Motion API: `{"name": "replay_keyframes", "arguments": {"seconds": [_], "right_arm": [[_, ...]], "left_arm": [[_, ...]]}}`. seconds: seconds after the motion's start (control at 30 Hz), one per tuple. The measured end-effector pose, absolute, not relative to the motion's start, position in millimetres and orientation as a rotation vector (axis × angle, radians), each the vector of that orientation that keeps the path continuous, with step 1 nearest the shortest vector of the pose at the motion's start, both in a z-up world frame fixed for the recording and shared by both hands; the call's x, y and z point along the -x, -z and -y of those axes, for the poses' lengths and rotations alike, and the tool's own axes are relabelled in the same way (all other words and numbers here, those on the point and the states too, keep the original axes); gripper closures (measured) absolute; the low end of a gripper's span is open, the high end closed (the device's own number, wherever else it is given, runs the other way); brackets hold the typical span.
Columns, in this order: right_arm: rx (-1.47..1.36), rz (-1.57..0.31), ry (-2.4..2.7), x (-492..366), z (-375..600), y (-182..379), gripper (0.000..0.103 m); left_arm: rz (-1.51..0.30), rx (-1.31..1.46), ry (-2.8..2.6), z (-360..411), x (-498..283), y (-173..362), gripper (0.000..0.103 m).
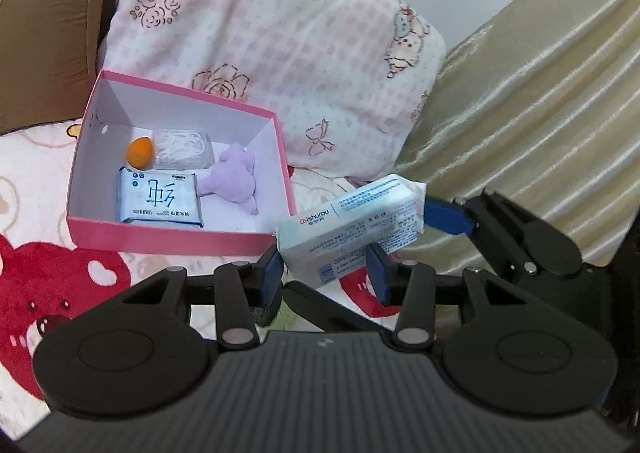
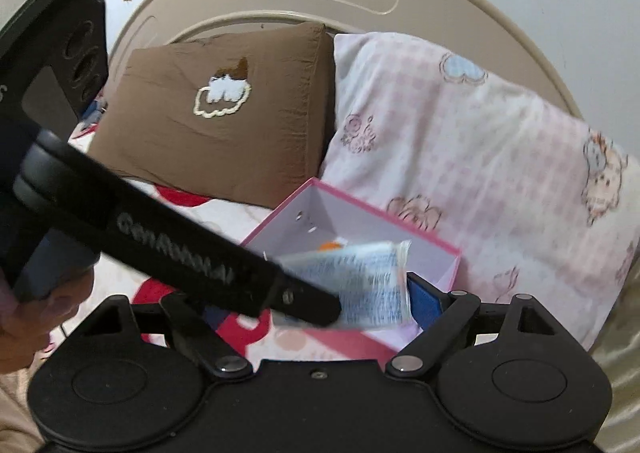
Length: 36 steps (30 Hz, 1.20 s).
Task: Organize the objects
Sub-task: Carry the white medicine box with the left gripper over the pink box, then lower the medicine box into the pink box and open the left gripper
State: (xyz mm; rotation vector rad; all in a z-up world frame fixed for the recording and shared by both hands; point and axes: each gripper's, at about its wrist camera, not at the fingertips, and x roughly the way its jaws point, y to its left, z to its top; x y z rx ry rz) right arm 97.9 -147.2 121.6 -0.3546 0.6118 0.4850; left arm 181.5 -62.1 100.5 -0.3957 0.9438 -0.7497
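We've got the tissue pack (image 1: 352,221) pinched in our left gripper (image 1: 326,271) just beside the pink box (image 1: 176,241) on the bed, while our right gripper (image 2: 312,305) has its fingers (image 1: 448,215) spread wide around the pack's end, not squeezing it.

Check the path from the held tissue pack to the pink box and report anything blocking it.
Nothing visible blocks it. The white and blue tissue pack sits between the left tongs, just past the near right corner of the open pink cardboard box. Only the box's low wall lies between. The right tongs touch the pack's far end.
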Motion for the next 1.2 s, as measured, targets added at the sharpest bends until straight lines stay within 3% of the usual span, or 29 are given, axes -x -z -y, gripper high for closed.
{"name": "replay_keyframes", "arguments": {"seconds": [0.23,0.53,0.83,0.87,1.0,1.2], "right_arm": [[0.412,-0.638,-0.535,-145,121,-116,0.012],[0.315,-0.727,-0.556,-201,122,-66,0.012],[0.017,-0.897,-0.649,-281,144,-20,0.009],[-0.001,-0.902,-0.65,-287,144,-14,0.01],[0.01,-0.965,-0.623,-307,141,8,0.034],[-0.007,-1.028,-0.561,-327,150,31,0.047]], "left_arm": [[-0.966,0.416,0.693,57,-230,-79,0.06],[-1.015,0.416,0.642,65,-273,-30,0.06],[-1.013,0.448,0.547,60,-330,7,0.06],[-1.017,0.438,0.529,60,-335,10,0.06],[-1.014,0.397,0.477,65,-351,23,0.06],[-1.066,0.356,0.451,83,-361,46,0.06]]}}
